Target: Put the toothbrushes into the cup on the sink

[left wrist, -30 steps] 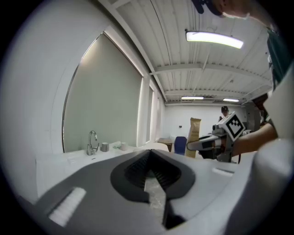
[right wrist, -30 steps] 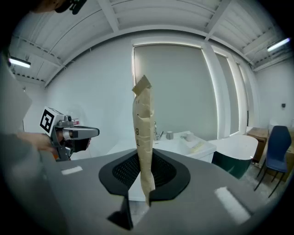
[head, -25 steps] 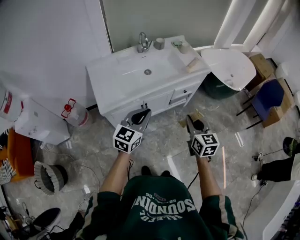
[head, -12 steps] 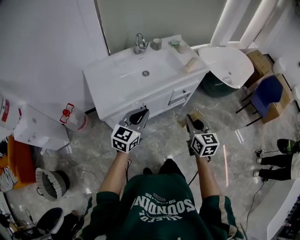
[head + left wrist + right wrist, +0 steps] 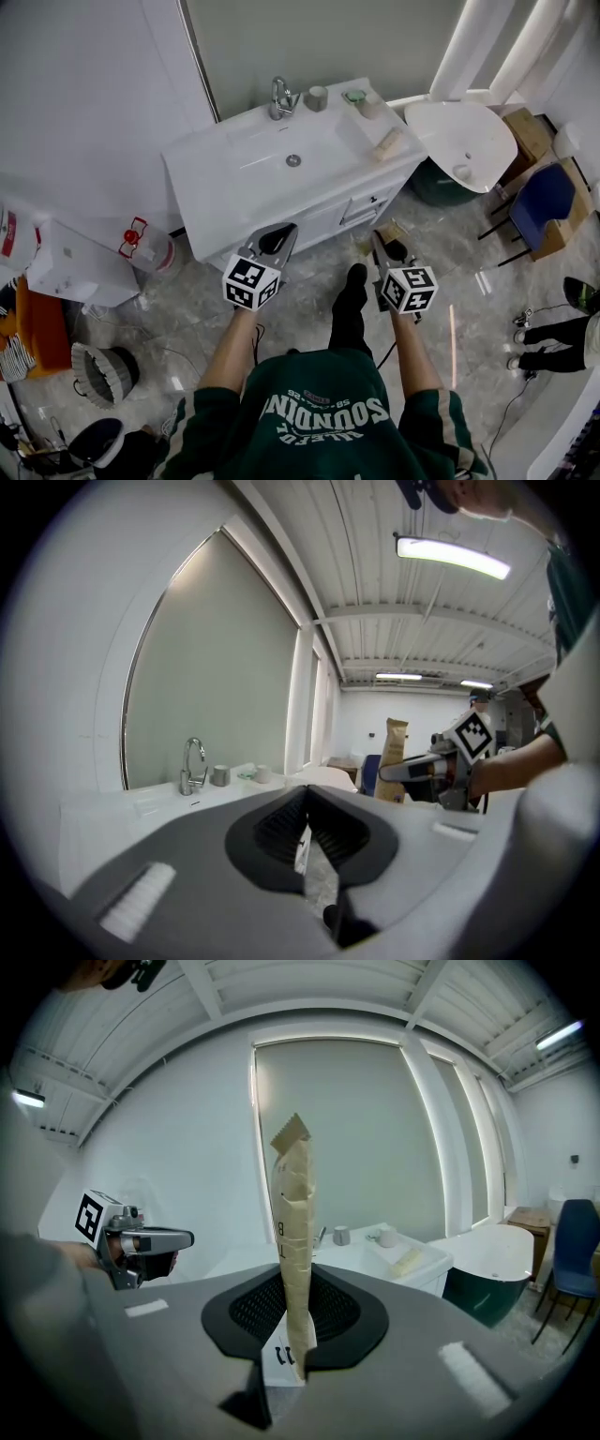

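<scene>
The white sink cabinet (image 5: 234,183) stands ahead. By its faucet (image 5: 280,97) sits a grey cup (image 5: 317,97), also in the gripper views as the cup (image 5: 220,775) and the cup (image 5: 341,1235). A second cup (image 5: 371,106) stands further right, and a beige packet (image 5: 387,143) lies on the counter. My right gripper (image 5: 382,239) is shut on an upright brown paper toothbrush packet (image 5: 292,1241), well short of the sink. My left gripper (image 5: 284,231) is level with it, jaws closed on a thin clear-wrapped packet (image 5: 316,866) whose content I cannot make out.
A white bathtub (image 5: 464,136) lies right of the sink, with a blue chair (image 5: 539,202) and cardboard boxes beyond it. A red-capped bottle (image 5: 141,246) and a round fan (image 5: 98,352) stand on the floor at left. The person's black shoe (image 5: 353,278) is between the grippers.
The person has stepped toward the sink: a black shoe has come forward between the grippers. Both grippers keep their packets and their place in the view.
</scene>
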Motion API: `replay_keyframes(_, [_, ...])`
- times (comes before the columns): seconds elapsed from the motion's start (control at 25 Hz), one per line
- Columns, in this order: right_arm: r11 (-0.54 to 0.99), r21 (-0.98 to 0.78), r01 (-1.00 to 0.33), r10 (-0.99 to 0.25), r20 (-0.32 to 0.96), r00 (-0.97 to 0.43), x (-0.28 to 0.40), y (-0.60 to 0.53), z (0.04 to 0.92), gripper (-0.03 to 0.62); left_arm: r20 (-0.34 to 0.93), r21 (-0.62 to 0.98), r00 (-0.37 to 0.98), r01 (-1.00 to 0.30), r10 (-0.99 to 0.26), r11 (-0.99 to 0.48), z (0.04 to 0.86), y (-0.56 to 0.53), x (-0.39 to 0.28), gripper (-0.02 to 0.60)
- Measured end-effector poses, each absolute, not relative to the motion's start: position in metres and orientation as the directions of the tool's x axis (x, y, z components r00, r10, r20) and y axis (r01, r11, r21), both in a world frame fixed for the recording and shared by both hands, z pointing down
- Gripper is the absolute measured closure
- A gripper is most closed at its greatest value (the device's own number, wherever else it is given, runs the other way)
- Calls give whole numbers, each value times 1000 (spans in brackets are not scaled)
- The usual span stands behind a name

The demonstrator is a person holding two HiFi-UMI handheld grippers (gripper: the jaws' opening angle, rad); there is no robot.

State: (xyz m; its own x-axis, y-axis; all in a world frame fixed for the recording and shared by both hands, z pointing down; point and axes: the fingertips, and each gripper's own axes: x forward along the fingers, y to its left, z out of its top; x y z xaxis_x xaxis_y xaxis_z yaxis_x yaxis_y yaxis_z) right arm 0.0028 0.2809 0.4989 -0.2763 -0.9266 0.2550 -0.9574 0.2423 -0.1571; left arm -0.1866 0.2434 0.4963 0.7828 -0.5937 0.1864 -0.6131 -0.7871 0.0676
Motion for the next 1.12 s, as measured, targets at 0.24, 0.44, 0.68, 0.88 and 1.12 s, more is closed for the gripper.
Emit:
replay_keyframes(0.24, [323, -165, -932, -899, 253, -357, 23, 183, 508, 543, 176, 72, 755, -650, -632, -756, 504, 170, -164, 531])
replay_keyframes(0.44, [415, -172, -894, -851, 274, -448, 43, 93, 511, 543, 200, 73, 708, -700, -677, -710, 511, 102, -136, 531])
replay_keyframes(0.68, [529, -159, -834, -785, 281, -552, 65, -8, 497, 543, 208, 77, 636, -768, -743, -636, 502, 20, -103, 531])
replay_keyframes(0.88, [594, -167, -787, -738, 276, -616, 84, -74, 490, 543, 214, 81, 582, -811, -784, -580, 497, -34, -75, 531])
replay_keyframes(1.12, [646, -187, -740, -692, 267, -671, 81, -124, 490, 543, 225, 71, 544, -836, -808, -544, 492, -74, -61, 531])
